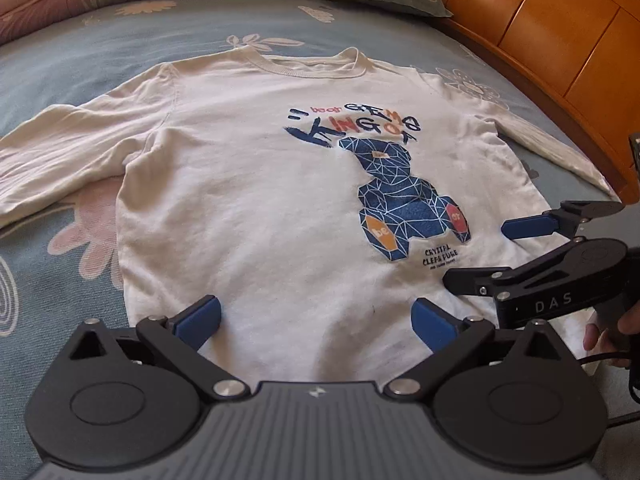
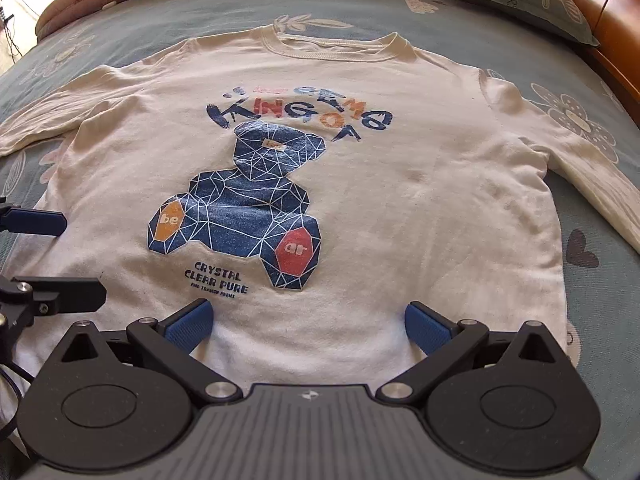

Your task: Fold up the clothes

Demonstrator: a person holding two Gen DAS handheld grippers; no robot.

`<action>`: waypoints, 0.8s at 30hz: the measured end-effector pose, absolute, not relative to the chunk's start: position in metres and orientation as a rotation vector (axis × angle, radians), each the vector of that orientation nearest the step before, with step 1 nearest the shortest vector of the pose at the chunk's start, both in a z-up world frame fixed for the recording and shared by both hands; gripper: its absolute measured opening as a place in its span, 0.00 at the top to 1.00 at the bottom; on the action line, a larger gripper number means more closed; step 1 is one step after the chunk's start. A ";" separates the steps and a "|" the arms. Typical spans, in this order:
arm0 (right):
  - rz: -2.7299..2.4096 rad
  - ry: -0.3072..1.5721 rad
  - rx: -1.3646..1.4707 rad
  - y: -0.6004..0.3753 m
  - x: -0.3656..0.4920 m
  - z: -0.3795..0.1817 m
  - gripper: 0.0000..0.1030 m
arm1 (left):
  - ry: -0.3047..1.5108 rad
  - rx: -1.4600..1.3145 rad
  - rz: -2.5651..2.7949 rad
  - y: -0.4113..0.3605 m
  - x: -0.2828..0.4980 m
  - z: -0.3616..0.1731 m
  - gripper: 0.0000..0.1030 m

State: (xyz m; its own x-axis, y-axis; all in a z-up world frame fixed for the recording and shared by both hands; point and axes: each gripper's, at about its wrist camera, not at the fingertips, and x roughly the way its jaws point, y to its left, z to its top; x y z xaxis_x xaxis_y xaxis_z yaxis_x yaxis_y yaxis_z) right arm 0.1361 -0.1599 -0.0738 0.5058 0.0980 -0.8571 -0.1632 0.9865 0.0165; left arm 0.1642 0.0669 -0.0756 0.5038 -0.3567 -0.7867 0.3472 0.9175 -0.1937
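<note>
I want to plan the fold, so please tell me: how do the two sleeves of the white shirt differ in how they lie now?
In the right wrist view, the left sleeve stretches sideways, almost level with the chest print, while the right sleeve slopes down toward the hem side. The left sleeve runs out of the picture; the right sleeve lies near the wooden bed frame. Both lie flat and unfolded on the blue bedsheet.

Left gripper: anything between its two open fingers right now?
Only the white sweatshirt hem lies flat between the left gripper fingers, ungripped, in the left wrist view. The right gripper likewise stands open over the hem.
</note>
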 end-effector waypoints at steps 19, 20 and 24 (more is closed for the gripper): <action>0.141 0.761 -0.034 -0.212 0.020 -0.047 0.00 | 0.769 0.048 -0.245 0.026 0.065 -0.046 0.02; 0.125 0.771 -0.018 -0.214 0.021 -0.054 0.00 | 0.774 0.060 -0.236 0.022 0.063 -0.054 0.02; 0.101 0.780 -0.011 -0.216 0.017 -0.077 0.00 | 0.821 0.051 -0.217 0.018 0.049 -0.076 0.02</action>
